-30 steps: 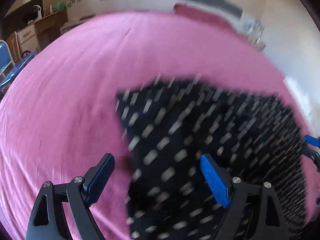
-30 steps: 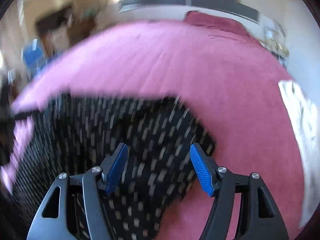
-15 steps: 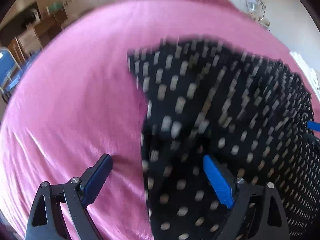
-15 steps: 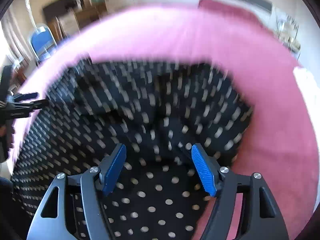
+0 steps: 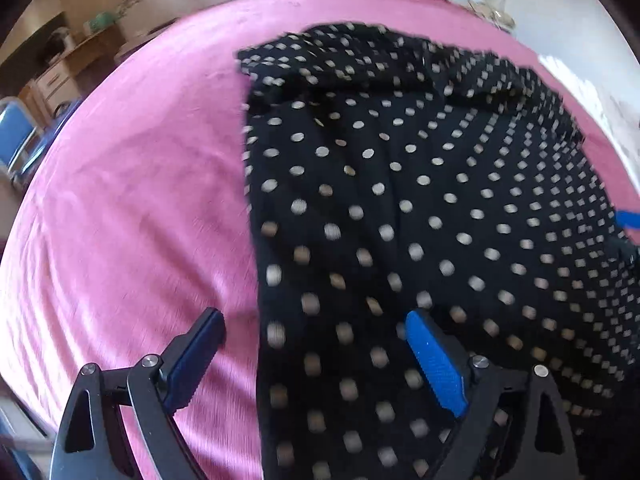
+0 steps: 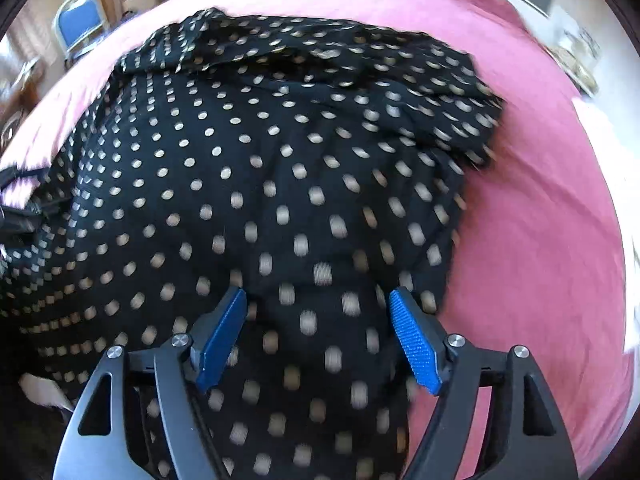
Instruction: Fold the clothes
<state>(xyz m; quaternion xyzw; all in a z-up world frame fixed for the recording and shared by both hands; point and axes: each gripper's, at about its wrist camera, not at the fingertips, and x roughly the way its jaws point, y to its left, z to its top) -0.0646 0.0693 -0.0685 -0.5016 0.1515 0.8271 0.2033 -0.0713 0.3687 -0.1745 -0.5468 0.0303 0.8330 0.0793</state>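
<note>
Bright daylight throughout, strongest from the far top of both views. Blown out white at the right edge of the pink bedspread (image 5: 120, 200). Heavy fisheye bending, dark vignette in corners. Motion-smeared dots on the polka-dot garment (image 6: 280, 184) nearest the lens, sharper mid-frame. Blurred background furniture and blue chair (image 6: 78, 20).

Matt dotted cloth garment (image 5: 400, 200); pink ribbed bedspread (image 5: 140, 200); ridged tool pads (image 6: 416, 344).
</note>
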